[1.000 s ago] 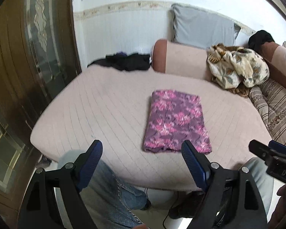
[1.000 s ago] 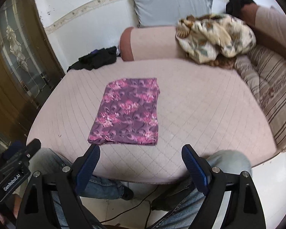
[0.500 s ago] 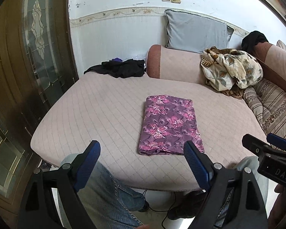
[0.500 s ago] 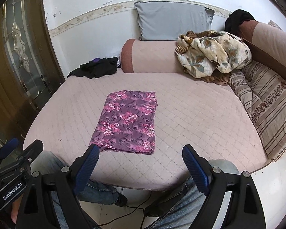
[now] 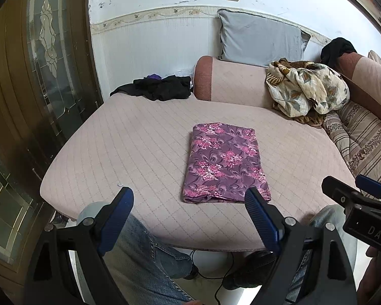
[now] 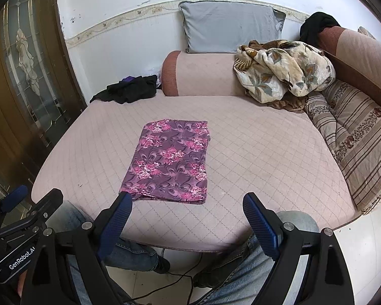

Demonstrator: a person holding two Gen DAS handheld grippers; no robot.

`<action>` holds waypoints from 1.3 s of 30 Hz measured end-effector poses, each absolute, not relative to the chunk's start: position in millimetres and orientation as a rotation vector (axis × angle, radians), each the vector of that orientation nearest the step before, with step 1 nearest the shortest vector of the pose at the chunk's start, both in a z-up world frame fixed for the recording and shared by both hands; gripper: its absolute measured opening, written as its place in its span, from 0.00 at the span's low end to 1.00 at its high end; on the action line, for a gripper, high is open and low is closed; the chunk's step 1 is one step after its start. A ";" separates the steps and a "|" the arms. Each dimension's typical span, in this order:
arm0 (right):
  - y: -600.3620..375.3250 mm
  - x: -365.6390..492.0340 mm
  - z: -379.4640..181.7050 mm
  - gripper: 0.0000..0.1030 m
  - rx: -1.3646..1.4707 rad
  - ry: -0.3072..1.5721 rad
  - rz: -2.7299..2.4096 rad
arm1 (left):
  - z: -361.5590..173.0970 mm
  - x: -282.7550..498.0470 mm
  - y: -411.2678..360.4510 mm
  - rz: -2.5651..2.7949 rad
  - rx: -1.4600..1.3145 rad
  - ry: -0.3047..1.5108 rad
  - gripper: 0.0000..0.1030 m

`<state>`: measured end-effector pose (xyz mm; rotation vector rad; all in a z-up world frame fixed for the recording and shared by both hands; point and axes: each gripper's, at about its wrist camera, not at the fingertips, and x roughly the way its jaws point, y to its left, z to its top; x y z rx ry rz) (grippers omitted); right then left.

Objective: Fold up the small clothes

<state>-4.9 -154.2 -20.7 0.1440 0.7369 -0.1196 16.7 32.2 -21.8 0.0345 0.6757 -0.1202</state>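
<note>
A purple cloth with pink flowers lies folded into a flat rectangle on the pink quilted bed; it also shows in the right wrist view. My left gripper is open and empty, held back over the bed's near edge, apart from the cloth. My right gripper is open and empty too, just short of the cloth's near edge. The right gripper's body shows at the right of the left wrist view.
A black garment lies at the bed's far left corner. A grey pillow, a pink bolster and a crumpled floral blanket sit at the back. A striped cushion lies right. A wooden door stands left. My jeans-clad knees are below.
Both grippers have drawn back and risen away from the bed, so the folded cloth looks farther and more of the wall shows. The cloth has not moved. Both stay open.
</note>
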 end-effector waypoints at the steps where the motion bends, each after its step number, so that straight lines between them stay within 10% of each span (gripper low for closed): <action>1: -153.5 -4.9 -20.3 0.89 0.144 0.738 -0.120 | -21.8 16.7 32.0 -0.120 0.036 0.677 0.86; 39: -149.7 2.4 -24.2 0.89 0.120 0.758 -0.116 | -35.0 22.5 42.9 -0.103 0.025 0.716 0.86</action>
